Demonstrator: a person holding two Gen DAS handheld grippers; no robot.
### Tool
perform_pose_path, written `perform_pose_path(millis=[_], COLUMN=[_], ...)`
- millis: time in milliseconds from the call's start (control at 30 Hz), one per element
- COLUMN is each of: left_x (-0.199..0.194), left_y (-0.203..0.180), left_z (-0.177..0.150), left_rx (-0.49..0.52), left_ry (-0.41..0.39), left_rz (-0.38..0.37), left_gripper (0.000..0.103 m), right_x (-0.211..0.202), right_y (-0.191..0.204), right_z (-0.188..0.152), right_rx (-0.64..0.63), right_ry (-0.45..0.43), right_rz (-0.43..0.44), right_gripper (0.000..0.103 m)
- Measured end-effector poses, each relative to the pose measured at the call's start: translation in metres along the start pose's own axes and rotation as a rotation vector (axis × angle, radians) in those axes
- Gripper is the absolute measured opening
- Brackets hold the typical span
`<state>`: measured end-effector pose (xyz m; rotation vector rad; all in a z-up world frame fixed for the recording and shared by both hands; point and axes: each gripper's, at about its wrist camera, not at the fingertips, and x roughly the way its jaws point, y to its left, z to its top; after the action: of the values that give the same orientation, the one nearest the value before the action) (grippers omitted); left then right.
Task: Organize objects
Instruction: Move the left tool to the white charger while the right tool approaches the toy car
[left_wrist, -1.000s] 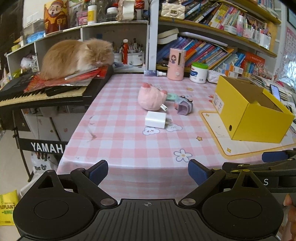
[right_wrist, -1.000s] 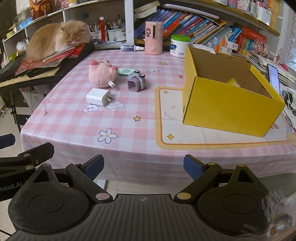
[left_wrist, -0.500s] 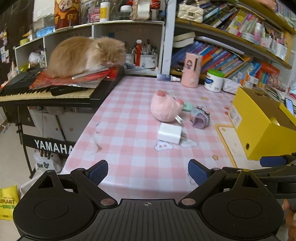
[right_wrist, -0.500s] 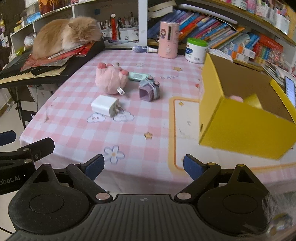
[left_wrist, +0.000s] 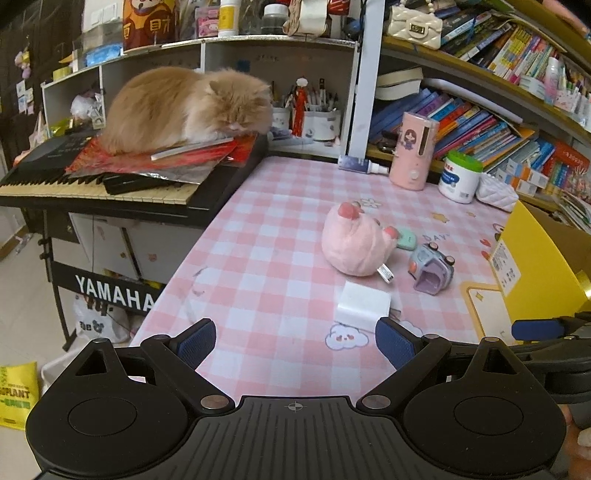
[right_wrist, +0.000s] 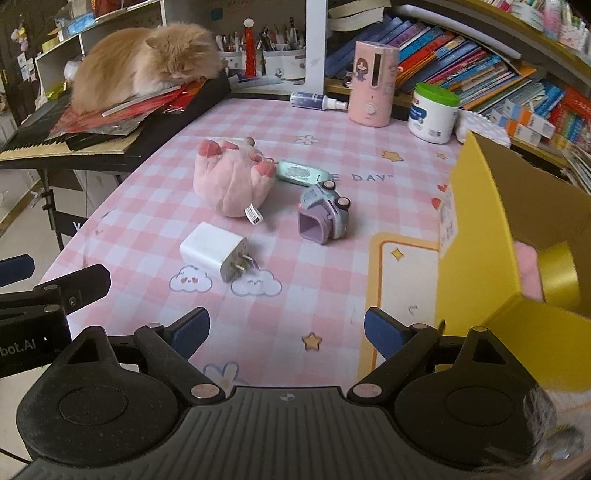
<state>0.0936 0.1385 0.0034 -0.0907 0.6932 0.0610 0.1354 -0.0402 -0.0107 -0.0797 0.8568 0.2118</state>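
Grippers first, since they sit nearest: the left gripper (left_wrist: 295, 341) and the right gripper (right_wrist: 287, 328) both hang over the near edge of the table (right_wrist: 332, 302) with jaws spread wide and nothing between them, tilted down toward the clutter as if sizing up a first pick. Just past the right one's fingers lies the white charger (right_wrist: 213, 255), flat on its side with its prongs pointing toward the box; it is the closest loose thing, so I would guess it goes first. Beyond it, the purple toy car (right_wrist: 324, 216) rests tipped over, and beside that the pink plush paw (right_wrist: 231, 184) slumps with its label hanging out, nearly touching the small mint-green case (right_wrist: 301, 172) behind it. All four sit clustered in the middle of the checked cloth, well clear of the rim, which makes them easy to reach from this side. To the right stands the yellow box (right_wrist: 476, 236), mouth up and open; a roll of yellow tape (right_wrist: 557, 275) and something pink already lie inside, so it looks like the place things are meant to end up. Further back, a pink dispenser (right_wrist: 373, 83) and a white tub with a green lid (right_wrist: 433, 112) stand upright against the bookshelves. Off to the left, an orange cat (right_wrist: 147, 64) dozes on papers piled over a keyboard (left_wrist: 110, 192).
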Motion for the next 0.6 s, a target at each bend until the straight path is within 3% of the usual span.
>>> perform_pose_path(millis=[467,600], left_x=[0.027,0.036], left_y=[-0.001,0.000], left_z=[0.018,0.020], left_rx=[-0.018,-0.020], left_ry=[0.027,0.057], left_rz=[0.057,0.071], left_gripper=[0.095,0.095], right_x=[0.039,0.048], right_y=[-0.006,-0.008], right_z=[0.031,0.041], right_rx=[-0.035,-0.039], right_ry=[0.021,0.002], right_rz=[0.075,0.039], right_gripper=[0.088,0.084])
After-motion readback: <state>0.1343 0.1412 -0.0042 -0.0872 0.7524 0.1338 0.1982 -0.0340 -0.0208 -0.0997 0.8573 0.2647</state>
